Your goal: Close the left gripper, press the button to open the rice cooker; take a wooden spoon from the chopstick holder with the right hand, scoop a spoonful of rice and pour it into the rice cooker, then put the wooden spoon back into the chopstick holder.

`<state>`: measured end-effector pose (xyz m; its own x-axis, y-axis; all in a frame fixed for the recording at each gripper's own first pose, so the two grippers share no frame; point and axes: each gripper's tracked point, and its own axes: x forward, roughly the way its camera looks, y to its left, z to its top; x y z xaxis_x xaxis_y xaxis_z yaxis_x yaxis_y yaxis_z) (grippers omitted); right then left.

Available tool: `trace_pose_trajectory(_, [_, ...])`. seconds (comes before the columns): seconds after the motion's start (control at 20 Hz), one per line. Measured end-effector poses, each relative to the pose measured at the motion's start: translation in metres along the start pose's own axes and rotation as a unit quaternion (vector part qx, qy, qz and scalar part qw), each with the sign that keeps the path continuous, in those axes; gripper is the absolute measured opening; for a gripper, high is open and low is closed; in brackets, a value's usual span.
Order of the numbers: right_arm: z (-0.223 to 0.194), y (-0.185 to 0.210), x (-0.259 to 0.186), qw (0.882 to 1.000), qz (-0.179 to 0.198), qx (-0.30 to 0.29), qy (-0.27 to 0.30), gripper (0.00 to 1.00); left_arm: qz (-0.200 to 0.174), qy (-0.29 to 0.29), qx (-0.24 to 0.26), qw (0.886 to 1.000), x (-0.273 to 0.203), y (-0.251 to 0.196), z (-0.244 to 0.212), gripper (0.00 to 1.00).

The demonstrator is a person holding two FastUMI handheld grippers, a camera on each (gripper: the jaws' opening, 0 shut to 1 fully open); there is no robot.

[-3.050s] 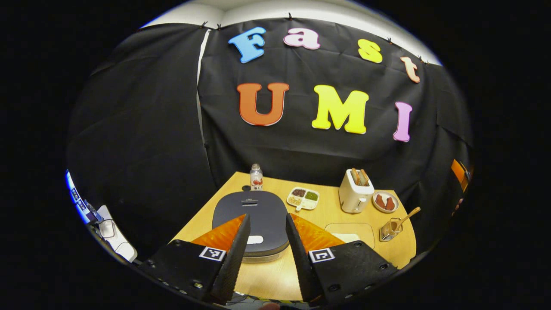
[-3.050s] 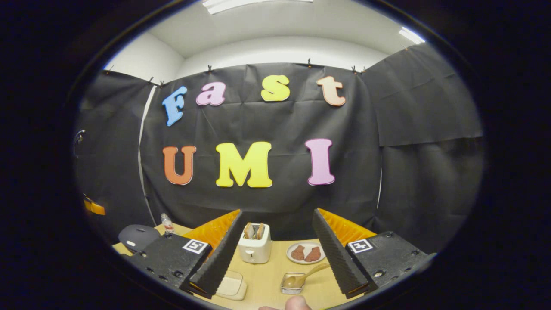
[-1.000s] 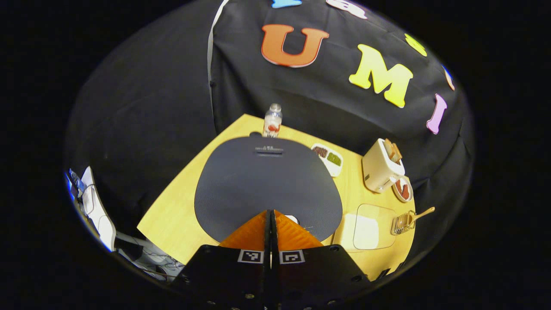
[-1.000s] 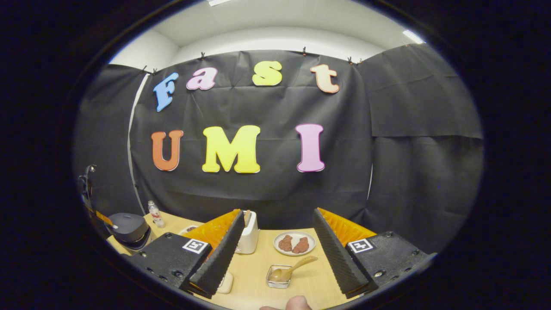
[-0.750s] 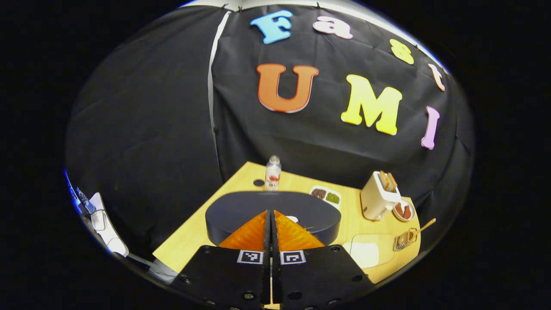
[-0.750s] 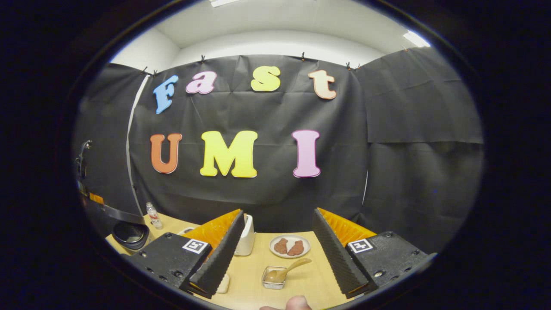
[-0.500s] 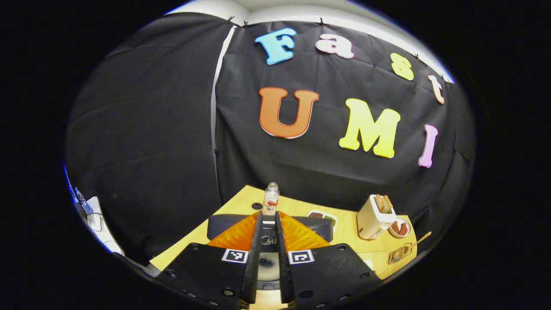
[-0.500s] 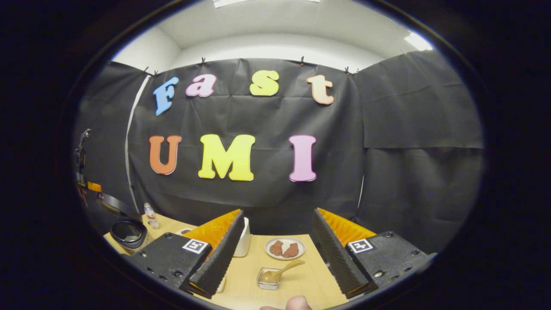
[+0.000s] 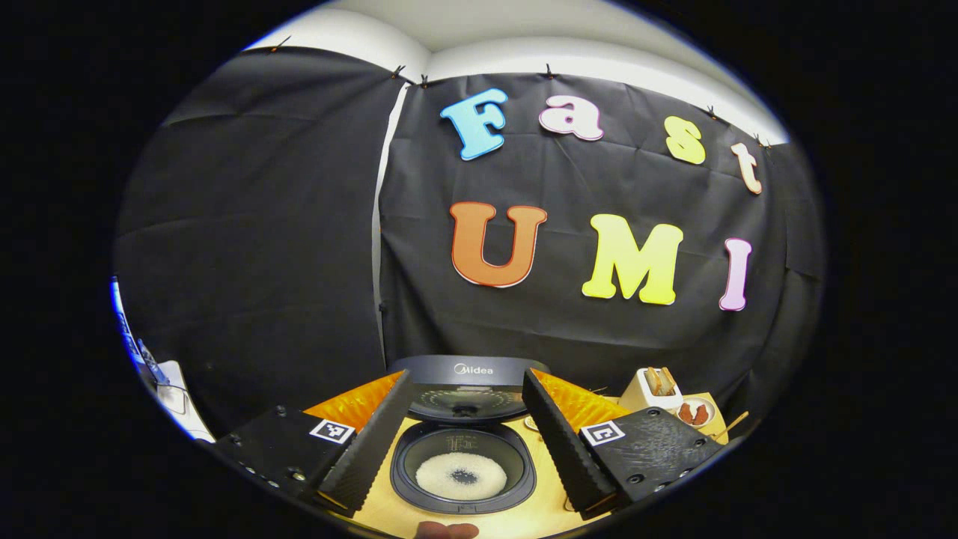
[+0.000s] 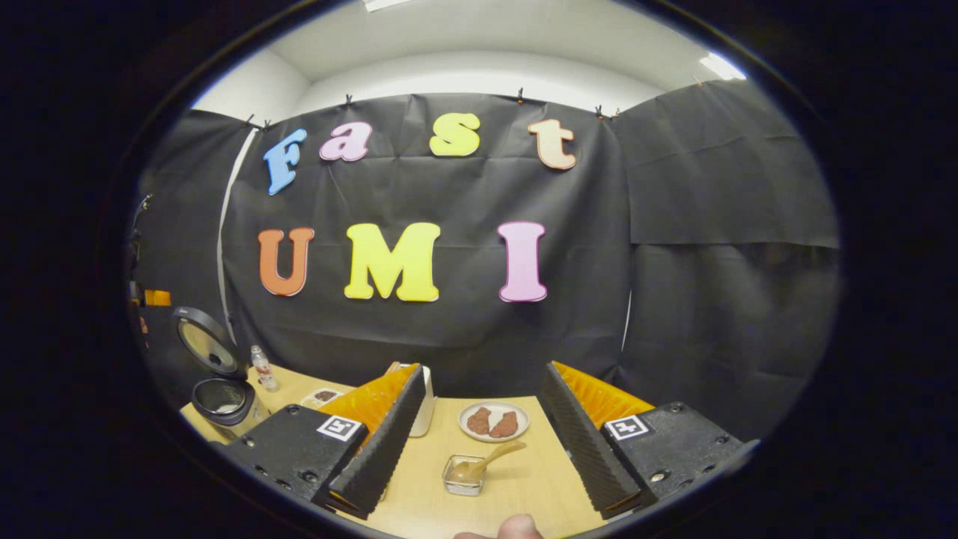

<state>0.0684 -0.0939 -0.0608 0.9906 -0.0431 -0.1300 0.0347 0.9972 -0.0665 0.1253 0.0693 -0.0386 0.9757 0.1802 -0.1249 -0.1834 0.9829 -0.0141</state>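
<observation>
With the rice cooker (image 9: pixel 462 449) lid raised, the wooden spoon (image 10: pixel 490 458) is seen in the chopstick holder (image 10: pixel 464 474) on the counter (image 10: pixel 524 486), directly ahead between the spread fingers of the right hand-held gripper (image 10: pixel 479 434), handle slanting up-right. The left hand-held gripper (image 9: pixel 464 442) is held open, empty.

A white brand word is showing on the front edge of the raised lid (image 9: pixel 449 365) of the rice cooker (image 9: pixel 464 507). Square black-and-white code tags are sitting on the left tool (image 9: pixel 465 374) and the right tool (image 10: pixel 483 368). The label on the bottle (image 10: pixel 262 368) is looking too small to read.
</observation>
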Motion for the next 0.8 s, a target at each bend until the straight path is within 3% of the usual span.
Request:
trace_pose_trajectory(0.3, [-0.043,-0.002,0.003,0.999,0.011,-0.001,0.039,1.0,-0.014,-0.023,0.007,1.0,-0.027,-0.026,0.01,0.94])
trace_pose_trajectory(0.6, [-0.12,0.002,0.026,0.993,0.038,0.03,0.107,1.0,-0.041,-0.03,-0.001,0.999,-0.042,-0.063,0.014,0.94])
trace_pose_trajectory(0.8, [-0.172,-0.009,0.054,0.987,0.029,0.065,0.146,1.0,-0.033,-0.04,0.003,0.999,-0.047,-0.072,0.019,0.94])
